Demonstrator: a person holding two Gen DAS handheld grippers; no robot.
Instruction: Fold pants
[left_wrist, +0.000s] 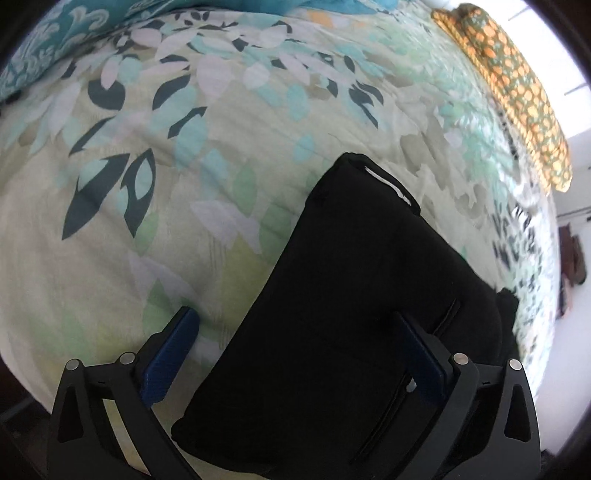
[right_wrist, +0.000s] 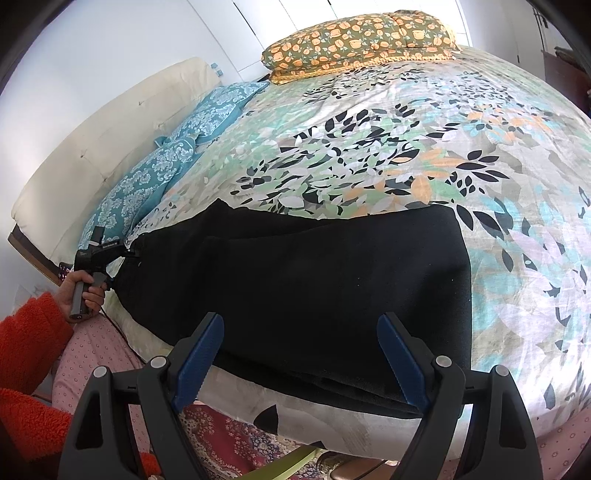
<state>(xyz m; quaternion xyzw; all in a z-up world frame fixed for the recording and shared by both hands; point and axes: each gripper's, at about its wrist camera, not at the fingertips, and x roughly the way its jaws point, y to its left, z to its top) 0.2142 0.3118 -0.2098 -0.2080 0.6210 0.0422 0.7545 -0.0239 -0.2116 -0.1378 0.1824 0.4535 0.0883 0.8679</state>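
While your left hand (right_wrist: 83, 291) grips its handle at the far end of the pants, the left gripper (left_wrist: 295, 332) points steeply down at the bed (left_wrist: 110, 258). Its jaws stand spread wide: one blue finger hangs over the bedspread beside the cloth, the other over the black fabric — nothing is pinched. An orange fleece sleeve (right_wrist: 26, 332) shows behind that hand.

Your right gripper (right_wrist: 301, 354) tilts down over the near edge of the bed, jaws also spread wide, with the folded edge of the pants (right_wrist: 314, 280) lying between them; whether the fingers touch the cloth, you cannot tell.

The black pants lie flat along the near side of the floral bedspread, folded lengthwise into a long band. In the left wrist view a white label (left_wrist: 388, 182) shows at their far end. Teal patterned pillows (right_wrist: 177, 147) sit by the cream headboard (right_wrist: 92, 147), and an orange-flowered pillow (right_wrist: 362, 33) lies well apart at the far side.
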